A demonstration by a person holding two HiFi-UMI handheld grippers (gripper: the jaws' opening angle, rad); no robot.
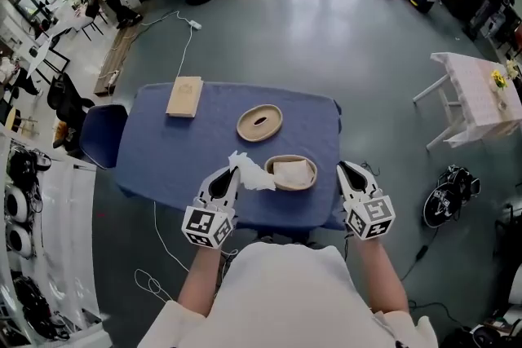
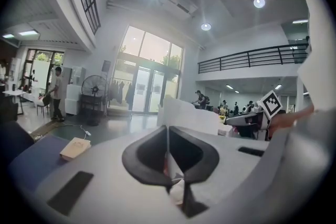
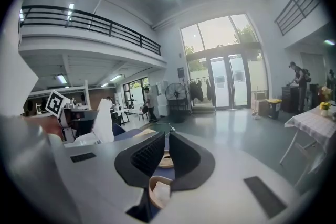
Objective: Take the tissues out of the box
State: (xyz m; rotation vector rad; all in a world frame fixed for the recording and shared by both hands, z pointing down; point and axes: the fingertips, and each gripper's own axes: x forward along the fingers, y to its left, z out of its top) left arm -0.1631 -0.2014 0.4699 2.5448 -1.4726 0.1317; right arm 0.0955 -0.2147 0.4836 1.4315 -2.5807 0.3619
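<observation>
An oval wooden tissue box stands open near the front edge of the blue table, with white tissues lying inside it. Its lid, which has a slot, lies farther back. My left gripper is just left of the box and is shut on a white tissue lifted above the table. In the left gripper view the tissue stands up from between the closed jaws. My right gripper hangs at the table's right front corner, shut and empty. Its own view looks down on the box.
A flat rectangular wooden box lies at the table's far left. A dark chair stands at the left end. A white table is off to the right, cables trail on the floor, and people stand far back in the hall.
</observation>
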